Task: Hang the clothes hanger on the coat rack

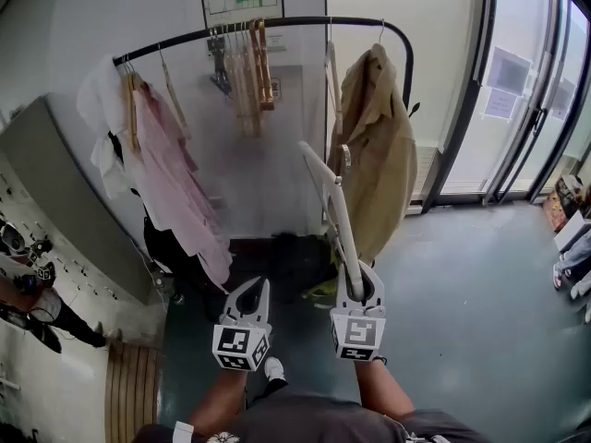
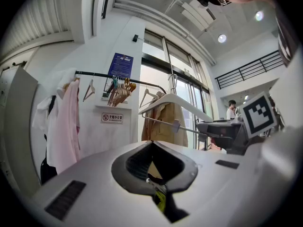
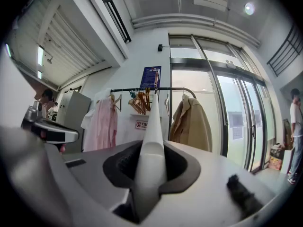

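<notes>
A white plastic clothes hanger sticks up and away from my right gripper, which is shut on one end of it. In the right gripper view the hanger's arm fills the gap between the jaws of the right gripper. The black coat rack rail runs across the top, beyond and above the hanger. My left gripper hangs level beside the right one, jaws together and holding nothing. The left gripper view shows the hanger to its right in front of the rail.
On the rail hang a pink garment at left, several wooden hangers in the middle and a tan coat at right. A grey panel stands at left and glass doors at right. A person stands far right.
</notes>
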{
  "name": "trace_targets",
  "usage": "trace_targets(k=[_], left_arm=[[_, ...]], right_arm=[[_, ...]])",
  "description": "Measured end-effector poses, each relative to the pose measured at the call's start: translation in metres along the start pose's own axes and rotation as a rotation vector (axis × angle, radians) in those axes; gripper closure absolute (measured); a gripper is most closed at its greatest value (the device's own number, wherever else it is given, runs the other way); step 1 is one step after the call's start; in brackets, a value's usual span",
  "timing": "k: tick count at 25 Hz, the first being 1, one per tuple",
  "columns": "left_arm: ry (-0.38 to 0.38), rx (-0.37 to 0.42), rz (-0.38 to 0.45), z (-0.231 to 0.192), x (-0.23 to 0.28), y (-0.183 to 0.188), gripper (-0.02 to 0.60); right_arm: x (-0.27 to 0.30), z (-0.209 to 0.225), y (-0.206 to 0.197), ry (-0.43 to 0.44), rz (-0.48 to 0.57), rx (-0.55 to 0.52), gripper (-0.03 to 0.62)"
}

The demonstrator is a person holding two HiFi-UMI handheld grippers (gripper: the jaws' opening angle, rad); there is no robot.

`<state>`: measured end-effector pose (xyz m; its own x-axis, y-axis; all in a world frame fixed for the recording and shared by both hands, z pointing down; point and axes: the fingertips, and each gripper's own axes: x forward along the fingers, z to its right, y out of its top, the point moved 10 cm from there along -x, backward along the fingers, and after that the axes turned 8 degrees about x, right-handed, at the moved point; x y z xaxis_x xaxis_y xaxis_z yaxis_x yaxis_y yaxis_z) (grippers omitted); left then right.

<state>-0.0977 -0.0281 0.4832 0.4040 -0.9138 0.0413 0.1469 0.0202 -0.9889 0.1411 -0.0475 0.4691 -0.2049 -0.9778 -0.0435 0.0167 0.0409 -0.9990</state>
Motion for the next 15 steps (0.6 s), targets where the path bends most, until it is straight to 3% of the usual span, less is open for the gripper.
trace_targets(k=[8, 15], left_arm=[[-0.091, 0.018, -0.004, -0.073, 0.048, -0.007, 0.572], [-0.147, 0.014, 0.006, -0.134, 0.078, -0.014, 0.572]], right_arm=[[0.089, -0.035, 0.007, -0.087, 0.01, 0.012, 0.508], [0.186, -0.055, 0.046, -0.195, 0.072, -0.016, 0.508]])
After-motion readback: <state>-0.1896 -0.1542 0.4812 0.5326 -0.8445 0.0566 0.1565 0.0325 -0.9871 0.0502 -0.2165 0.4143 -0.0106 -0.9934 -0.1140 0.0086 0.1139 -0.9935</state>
